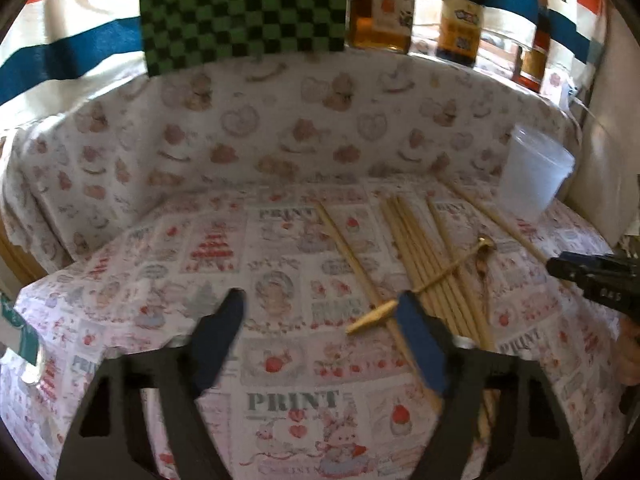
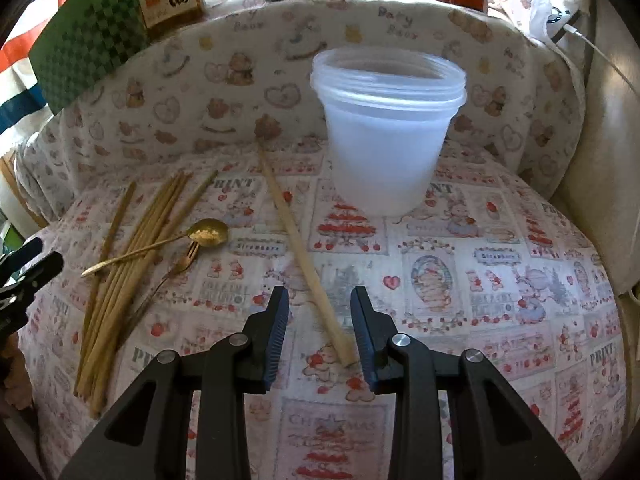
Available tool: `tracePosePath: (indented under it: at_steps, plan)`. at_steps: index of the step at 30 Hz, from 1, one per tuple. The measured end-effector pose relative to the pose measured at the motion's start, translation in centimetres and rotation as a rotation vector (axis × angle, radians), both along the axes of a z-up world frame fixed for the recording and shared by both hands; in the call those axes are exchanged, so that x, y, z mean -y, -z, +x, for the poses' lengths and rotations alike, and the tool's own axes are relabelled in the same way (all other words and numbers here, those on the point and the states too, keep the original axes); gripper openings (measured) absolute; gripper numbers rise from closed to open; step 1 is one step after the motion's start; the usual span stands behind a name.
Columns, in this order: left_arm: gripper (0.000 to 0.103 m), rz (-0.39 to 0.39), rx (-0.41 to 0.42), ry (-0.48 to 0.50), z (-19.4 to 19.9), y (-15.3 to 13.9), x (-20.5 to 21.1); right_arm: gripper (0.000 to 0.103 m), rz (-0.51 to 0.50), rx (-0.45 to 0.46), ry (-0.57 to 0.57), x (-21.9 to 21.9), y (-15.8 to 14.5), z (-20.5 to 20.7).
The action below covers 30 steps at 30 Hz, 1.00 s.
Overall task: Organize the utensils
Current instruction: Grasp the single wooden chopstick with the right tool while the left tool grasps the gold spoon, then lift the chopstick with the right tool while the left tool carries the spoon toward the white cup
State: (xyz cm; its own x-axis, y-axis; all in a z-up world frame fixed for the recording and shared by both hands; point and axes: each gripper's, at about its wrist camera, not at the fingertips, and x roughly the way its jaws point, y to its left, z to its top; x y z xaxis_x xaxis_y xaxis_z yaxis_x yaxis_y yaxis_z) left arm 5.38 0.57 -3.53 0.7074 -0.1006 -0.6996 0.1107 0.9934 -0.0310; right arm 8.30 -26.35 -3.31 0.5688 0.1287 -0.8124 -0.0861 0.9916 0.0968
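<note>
My right gripper (image 2: 320,332) is spreading wide over one chopstick (image 2: 296,240) mid-table; it might roll away. My left gripper (image 1: 320,332) is gaping too.

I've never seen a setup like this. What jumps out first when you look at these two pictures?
First, the translucent plastic cup standing upright at the back of the busy printed tablecloth. Left of it lies a loose bundle of wooden chopsticks with a gold spoon laid across them, and one lone chopstick running toward the open jaws of the right gripper. Bottles line the ledge behind.
</note>
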Motion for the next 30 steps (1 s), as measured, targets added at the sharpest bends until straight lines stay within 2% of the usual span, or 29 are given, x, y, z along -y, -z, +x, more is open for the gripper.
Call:
tracePosePath:
  at_steps: [3, 6, 8, 9, 10, 12, 13, 14, 15, 16, 20, 21, 23, 24, 27, 30]
  plan:
    - [0.069, -0.012, -0.007, 0.017, 0.0, 0.2, 0.3, 0.034, -0.055, -0.015, -0.014, -0.8, 0.6, -0.1]
    - [0.067, -0.054, -0.017, 0.038, 0.7, 0.0, 0.1, 0.032, -0.116, -0.007, 0.03, -1.0, 0.6, -0.3]
    - [0.066, -0.083, -0.041, 0.052, 1.3, 0.1, 0.1, 0.023, -0.107, -0.003, 0.01, -1.2, 0.7, -0.3]
    - [0.065, -0.087, -0.066, 0.067, 1.6, 0.5, 0.3, 0.015, -0.109, 0.001, -0.003, -1.5, 0.7, -0.4]
    - [0.06, -0.078, -0.096, 0.085, 1.8, 1.0, 0.6, 0.012, -0.113, 0.004, -0.013, -1.7, 0.7, -0.5]
    - [0.054, -0.039, -0.123, 0.086, 1.9, 1.7, 1.0, 0.01, -0.112, 0.011, -0.045, -2.3, 0.5, -1.0]
    - [0.052, -0.041, -0.13, 0.064, 2.0, 1.9, 1.0, 0.009, -0.081, 0.017, -0.06, -2.5, 0.4, -1.2]
    - [0.052, -0.077, -0.143, 0.036, 2.2, 2.1, 0.6, 0.009, -0.053, 0.028, -0.07, -2.7, 0.1, -1.5]
    - [0.047, -0.124, -0.141, 0.007, 2.1, 1.9, 0.1, 0.009, -0.033, 0.046, -0.078, -2.8, -0.4, -1.8]
    - [0.039, -0.143, -0.148, -0.002, 2.2, 1.9, -0.1, 0.008, -0.015, 0.083, -0.086, -2.8, -1.0, -2.3]
    - [0.027, -0.138, -0.147, 0.026, 2.1, 1.9, -0.2, 0.008, 0.034, 0.237, -0.095, -2.5, -3.6, -4.2]
    - [0.019, -0.157, -0.153, 0.041, 2.0, 1.9, -0.2, 0.008, 0.053, 0.275, -0.094, -2.3, -4.3, -4.6]
    - [0.012, -0.183, -0.17, 0.065, 2.1, 2.0, -0.1, 0.008, 0.1, 0.336, -0.088, -1.8, -5.4, -5.4]
    - [0.002, -0.186, -0.166, 0.071, 2.0, 1.9, 0.0, 0.008, 0.129, 0.372, -0.084, -1.4, -6.0, -5.9]
    - [0.0, -0.176, -0.133, 0.086, 1.7, 1.6, 0.3, 0.008, 0.172, 0.468, -0.07, -0.3, -7.7, -7.2]
    - [0.0, -0.187, -0.067, 0.105, 1.0, 0.6, 0.4, 0.008, 0.186, 0.523, -0.074, 0.2, -8.9, -7.7]
